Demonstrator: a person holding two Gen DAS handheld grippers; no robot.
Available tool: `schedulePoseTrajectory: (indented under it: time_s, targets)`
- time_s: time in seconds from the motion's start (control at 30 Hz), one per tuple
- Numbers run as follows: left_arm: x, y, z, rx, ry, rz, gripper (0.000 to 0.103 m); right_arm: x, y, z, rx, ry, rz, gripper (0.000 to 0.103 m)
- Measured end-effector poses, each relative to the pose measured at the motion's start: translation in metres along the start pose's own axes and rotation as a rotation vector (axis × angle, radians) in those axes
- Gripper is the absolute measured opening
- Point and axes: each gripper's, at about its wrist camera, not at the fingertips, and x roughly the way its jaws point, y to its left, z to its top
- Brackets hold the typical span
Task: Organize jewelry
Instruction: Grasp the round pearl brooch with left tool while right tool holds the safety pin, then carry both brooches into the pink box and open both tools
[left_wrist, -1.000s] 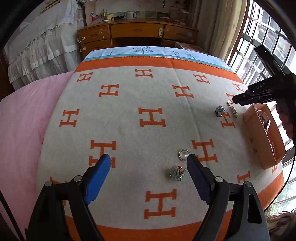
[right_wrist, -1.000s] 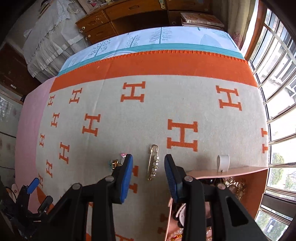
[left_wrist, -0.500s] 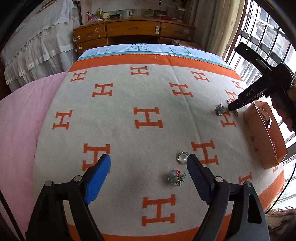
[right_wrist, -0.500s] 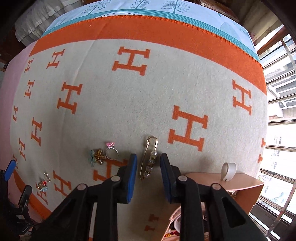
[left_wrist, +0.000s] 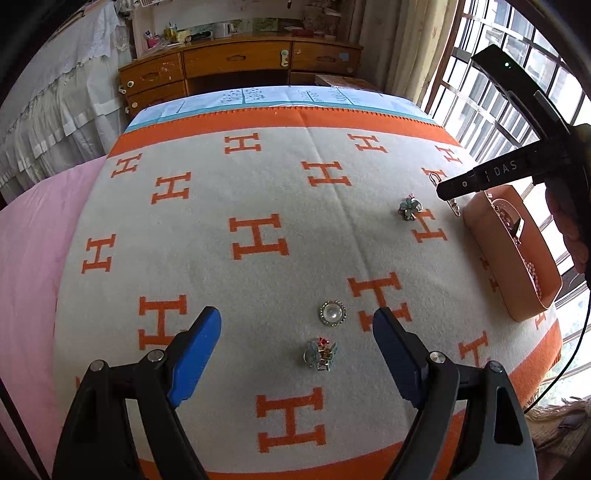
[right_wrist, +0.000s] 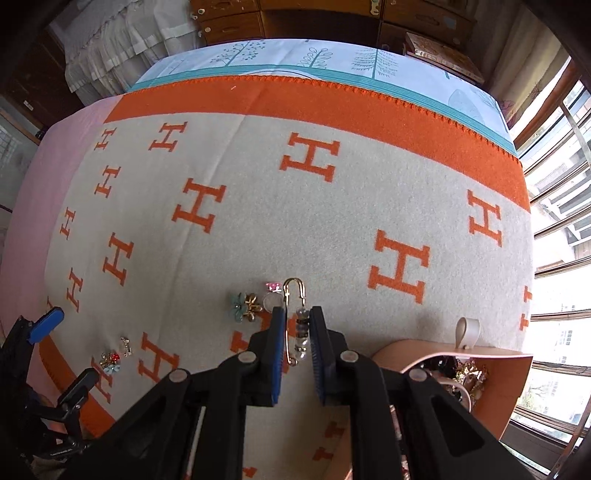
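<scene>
A bed is covered by a felt-like grey blanket (left_wrist: 280, 206) with orange H marks and an orange border; wide bare blanket is seen toward the far edge, where a pale blue sheet (right_wrist: 332, 61) shows. A window is along the right side, a wooden dresser (left_wrist: 240, 70) beyond the bed.

Right tongs (right_wrist: 297, 328) are lowered at the blanket, pads narrowly apart, straddling a gold pearl-beaded safety pin brooch (right_wrist: 295, 317); whether the pads touch it cannot be told. Just left of the pin a pink-stone ring (right_wrist: 272, 295) and a teal-and-gold flower brooch (right_wrist: 243, 307) are seen, close together. Just right of the tongs an orange leather-look tray (right_wrist: 480, 360) with a white loop tab is placed near the blanket's right edge, chains and beads heaped inside.

Left tongs (left_wrist: 297, 336) are spread wide, nothing between the pads being held. Below them on the blanket a round pearl brooch (left_wrist: 332, 313) with a rhinestone rim and a small teal-red charm (left_wrist: 320, 353) are lying, slightly apart. Open blanket is left around both.
</scene>
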Motion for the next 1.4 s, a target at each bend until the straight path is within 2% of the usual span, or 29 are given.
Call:
schedulePoseTrajectory:
  time_s: [0.1,0.2,0.27,0.33,0.4,0.67,0.8,0.9,1.1,1.23,1.4]
  targets:
    - [0.007,-0.009,0.002,0.033,0.02,-0.025,0.083,-0.017,0.001,-0.014,0.005,-0.045,0.06,0.013]
    - [0.018,-0.019,0.003,0.074,0.046,-0.011,0.082,-0.031,0.0,-0.032,0.014,-0.08,0.129,0.013]
    - [0.024,-0.023,0.005,0.097,0.066,0.002,0.07,-0.034,0.004,-0.042,0.016,-0.099,0.164,0.013]
    - [0.032,-0.025,0.007,0.105,0.103,0.008,0.044,-0.036,0.004,-0.049,0.019,-0.106,0.192,0.013]
    - [0.039,-0.025,0.01,0.103,0.135,0.024,0.037,-0.036,0.004,-0.055,0.029,-0.114,0.217,0.013]
    - [0.045,-0.032,0.011,0.151,0.147,0.039,0.032,-0.039,-0.007,-0.07,0.06,-0.143,0.285,0.013]
    - [0.045,-0.031,0.011,0.192,0.133,0.007,0.03,-0.041,-0.011,-0.076,0.068,-0.151,0.307,0.013]
    - [0.044,-0.03,0.011,0.211,0.121,-0.005,0.018,-0.04,-0.017,-0.081,0.09,-0.154,0.318,0.013]
    - [0.042,-0.033,0.01,0.196,0.115,0.014,0.017,-0.045,-0.03,-0.093,0.139,-0.181,0.334,0.013]
    - [0.025,-0.04,0.019,0.17,0.091,0.003,0.017,-0.061,-0.04,-0.103,0.163,-0.23,0.338,0.013]
    - [-0.012,-0.078,0.04,0.224,0.012,-0.042,0.017,-0.091,-0.06,-0.122,0.198,-0.315,0.331,0.013]
